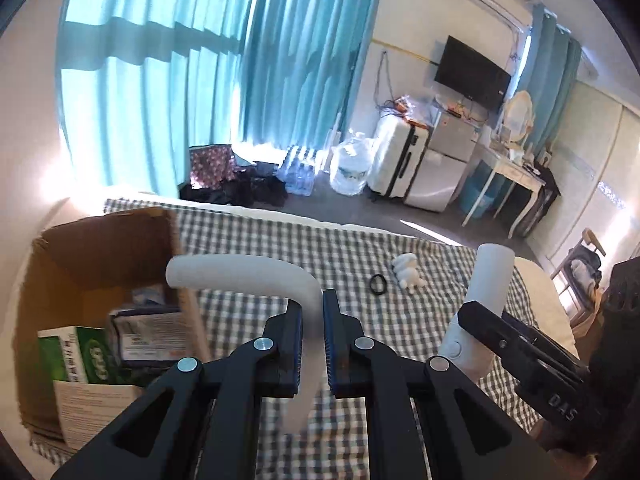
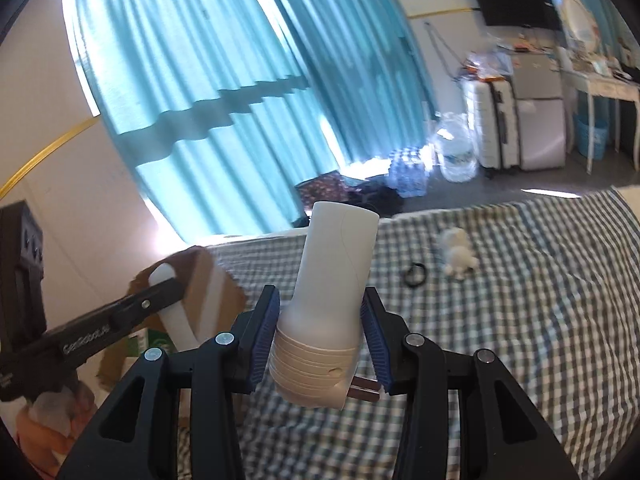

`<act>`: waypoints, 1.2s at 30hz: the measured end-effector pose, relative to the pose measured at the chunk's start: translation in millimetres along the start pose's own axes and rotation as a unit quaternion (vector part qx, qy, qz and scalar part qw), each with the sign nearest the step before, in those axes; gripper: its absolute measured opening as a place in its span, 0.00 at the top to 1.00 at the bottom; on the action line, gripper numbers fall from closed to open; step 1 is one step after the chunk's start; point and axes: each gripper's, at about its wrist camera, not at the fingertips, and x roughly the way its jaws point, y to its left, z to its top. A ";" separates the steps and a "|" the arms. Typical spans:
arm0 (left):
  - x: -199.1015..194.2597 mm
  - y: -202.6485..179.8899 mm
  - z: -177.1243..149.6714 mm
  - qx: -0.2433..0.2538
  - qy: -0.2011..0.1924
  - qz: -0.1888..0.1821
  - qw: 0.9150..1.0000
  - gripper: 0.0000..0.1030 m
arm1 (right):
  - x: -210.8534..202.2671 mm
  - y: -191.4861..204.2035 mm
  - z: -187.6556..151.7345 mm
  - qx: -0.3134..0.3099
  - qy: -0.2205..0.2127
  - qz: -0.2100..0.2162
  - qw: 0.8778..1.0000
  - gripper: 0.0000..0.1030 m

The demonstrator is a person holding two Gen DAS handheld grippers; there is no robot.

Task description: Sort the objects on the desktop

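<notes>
My left gripper is shut on a bent white tube and holds it above the checked cloth, next to an open cardboard box. My right gripper is shut on a white plug-in device with two metal prongs, held upright above the cloth; it also shows in the left wrist view. A black ring and a small white plush toy lie on the cloth further back, also in the right wrist view, ring and toy.
The box holds a green carton and printed packets. The checked cloth covers the surface. Beyond its far edge are blue curtains, a white suitcase, a water jug and a white desk.
</notes>
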 end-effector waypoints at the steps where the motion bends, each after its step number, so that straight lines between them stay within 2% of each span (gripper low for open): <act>1: -4.6 10.5 3.9 -0.006 0.002 0.004 1.000 0.91 | 0.9 11.0 1.6 -0.004 0.000 0.012 1.000 0.59; 4: -18.6 38.9 6.9 -0.020 0.002 0.013 1.000 0.91 | 8.0 47.5 4.9 -0.016 0.005 0.047 0.999 0.59; 6: -21.8 59.9 3.7 -0.028 0.004 0.033 0.999 0.91 | 16.7 73.2 3.2 -0.027 0.012 0.064 0.998 0.59; 14: -11.2 142.1 -20.5 -0.076 0.034 0.089 0.993 0.91 | 74.6 151.8 -24.5 -0.050 0.079 0.129 0.987 0.60; 17: 0.1 163.6 -31.4 -0.096 0.051 0.096 0.989 0.91 | 100.4 169.8 -34.4 -0.053 0.103 0.143 0.983 0.63; 22: 9.3 184.8 -45.1 -0.118 0.056 0.092 0.987 0.88 | 136.0 187.8 -46.6 -0.054 0.138 0.161 0.976 0.64; 24: 11.1 186.8 -47.8 -0.114 0.058 0.099 0.987 0.75 | 140.0 184.5 -49.7 -0.046 0.143 0.171 0.974 0.64; 25: 11.6 185.8 -48.4 -0.111 0.061 0.102 0.987 0.58 | 137.7 180.5 -49.7 -0.042 0.136 0.169 0.975 0.63; 26: 13.4 185.0 -48.5 -0.106 0.065 0.106 0.987 0.35 | 133.1 174.3 -49.5 -0.036 0.128 0.164 0.977 0.57; 27: 15.2 183.5 -49.0 -0.102 0.068 0.112 0.986 0.26 | 127.7 165.1 -47.4 -0.029 0.120 0.160 0.979 0.53; 28: 16.2 180.6 -49.4 -0.100 0.067 0.122 0.985 0.16 | 122.7 157.1 -44.5 -0.025 0.112 0.154 0.981 0.44; 29: 16.4 178.3 -49.2 -0.096 0.064 0.129 0.985 0.11 | 113.9 143.6 -40.7 -0.023 0.096 0.138 0.986 0.40; 31: 17.9 171.3 -47.8 -0.086 0.065 0.139 0.984 0.09 | 102.0 117.6 -34.8 -0.023 0.079 0.105 0.991 0.40; 36: 23.4 147.9 -43.8 -0.069 0.079 0.144 0.984 0.07 | 72.7 26.0 -30.2 -0.010 0.077 0.011 0.997 0.40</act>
